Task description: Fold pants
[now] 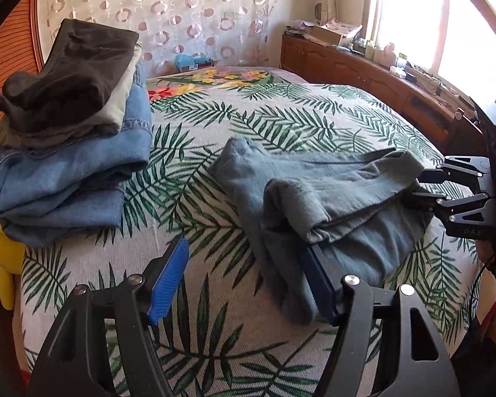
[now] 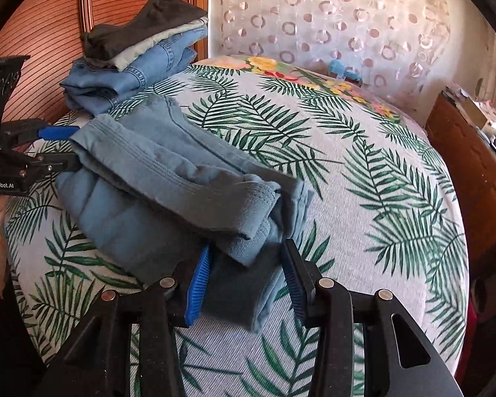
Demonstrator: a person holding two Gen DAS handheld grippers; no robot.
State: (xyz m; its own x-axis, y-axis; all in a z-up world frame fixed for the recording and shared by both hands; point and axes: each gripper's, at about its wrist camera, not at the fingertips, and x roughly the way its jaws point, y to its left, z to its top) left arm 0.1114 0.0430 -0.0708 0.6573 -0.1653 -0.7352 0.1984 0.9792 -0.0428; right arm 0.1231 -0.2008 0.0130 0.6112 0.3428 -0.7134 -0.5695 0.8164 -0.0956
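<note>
Grey-blue pants lie folded into a loose bundle on the palm-leaf bedspread. In the left wrist view my left gripper stands open at the bundle's near end. Its right finger is tucked against the cloth and its left blue pad is clear of it. My right gripper reaches in at the far end. In the right wrist view my right gripper is open, with a folded end of the pants lying loosely between its pads. My left gripper straddles the opposite edge.
A stack of folded clothes, dark over denim, sits by the wooden headboard. A low wooden cabinet with clutter runs under the bright window. A yellow object pokes out at the bed's left edge.
</note>
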